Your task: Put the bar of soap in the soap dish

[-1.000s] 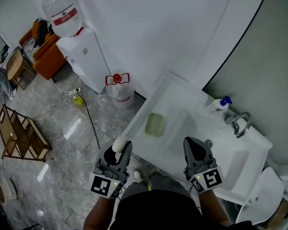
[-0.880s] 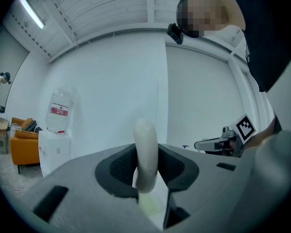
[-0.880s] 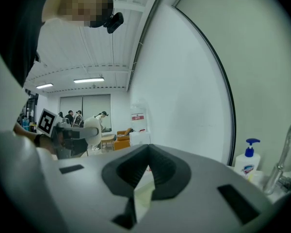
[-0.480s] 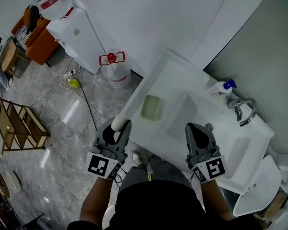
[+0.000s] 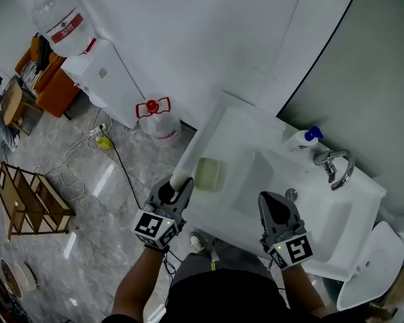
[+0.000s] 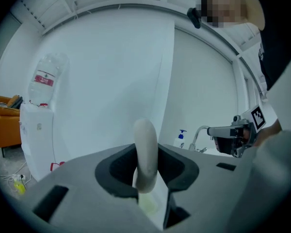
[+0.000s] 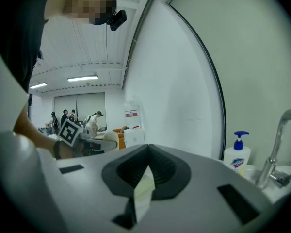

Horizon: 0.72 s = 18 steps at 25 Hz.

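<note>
Left tool [image 5: 176, 189] clamps the white bar of soap [image 6: 146, 149] on edge; the green soap dish [image 5: 207, 174] lies near its 1 o'clock. Right tool [image 7: 146, 173] closed, empty.

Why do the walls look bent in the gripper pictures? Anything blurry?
Left gripper view: wide-angle lens bows the walls, corners go black, the white oval bar of soap looks soft. Right gripper view: same bowing, near foreground blurred. Head view: sharp; glossy grey floor shows glare.

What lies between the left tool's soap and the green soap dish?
Only a bare strip of white counter, shown in the head view; the bar of soap in the left tool hangs just left of the soap dish.
</note>
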Each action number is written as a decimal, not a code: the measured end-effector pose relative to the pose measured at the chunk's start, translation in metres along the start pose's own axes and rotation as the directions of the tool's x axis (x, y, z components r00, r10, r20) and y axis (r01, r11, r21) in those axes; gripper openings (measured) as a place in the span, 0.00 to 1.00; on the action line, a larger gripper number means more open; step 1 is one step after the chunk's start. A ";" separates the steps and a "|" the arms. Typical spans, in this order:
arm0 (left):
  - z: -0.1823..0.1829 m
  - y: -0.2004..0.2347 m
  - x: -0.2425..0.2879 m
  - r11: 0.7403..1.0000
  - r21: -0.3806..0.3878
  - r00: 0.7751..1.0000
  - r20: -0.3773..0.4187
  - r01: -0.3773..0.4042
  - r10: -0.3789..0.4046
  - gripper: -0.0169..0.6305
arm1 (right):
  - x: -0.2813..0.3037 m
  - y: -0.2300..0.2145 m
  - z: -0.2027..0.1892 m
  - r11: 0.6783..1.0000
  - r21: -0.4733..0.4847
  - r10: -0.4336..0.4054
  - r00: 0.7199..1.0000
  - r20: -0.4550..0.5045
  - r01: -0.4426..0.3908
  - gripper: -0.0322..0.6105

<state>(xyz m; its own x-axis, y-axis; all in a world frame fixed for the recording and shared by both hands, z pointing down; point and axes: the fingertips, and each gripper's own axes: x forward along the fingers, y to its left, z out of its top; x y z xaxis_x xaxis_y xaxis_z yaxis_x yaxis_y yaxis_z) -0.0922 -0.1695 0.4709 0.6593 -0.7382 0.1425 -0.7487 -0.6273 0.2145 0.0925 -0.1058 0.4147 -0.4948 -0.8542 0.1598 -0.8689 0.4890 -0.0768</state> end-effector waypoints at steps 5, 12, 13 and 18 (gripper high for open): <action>-0.023 0.005 0.023 0.999 -0.041 0.995 -0.098 0.029 -0.033 0.21 | 0.001 -0.006 0.000 1.000 0.011 -0.005 1.000 0.010 0.005 0.07; -0.057 0.005 0.039 0.991 -0.101 0.976 -0.192 0.084 -0.103 0.21 | 0.006 -0.011 -0.013 1.000 0.023 -0.005 1.000 0.007 0.005 0.07; -0.064 0.006 0.042 0.990 -0.112 0.971 -0.212 0.089 -0.112 0.21 | 0.007 -0.011 -0.015 1.000 0.028 -0.003 1.000 0.003 0.003 0.07; -0.095 0.001 0.052 0.975 -0.177 0.933 -0.310 0.133 -0.183 0.21 | 0.007 -0.010 -0.027 0.999 0.052 -0.005 1.000 -0.009 0.006 0.07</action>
<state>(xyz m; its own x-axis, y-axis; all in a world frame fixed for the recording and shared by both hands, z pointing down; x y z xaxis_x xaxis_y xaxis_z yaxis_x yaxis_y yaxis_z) -0.0520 -0.1847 0.5698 0.7737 -0.4970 0.3930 -0.6304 -0.6660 0.3989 0.0982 -0.1123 0.4429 -0.4903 -0.8551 0.1688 -0.8711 0.4743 -0.1273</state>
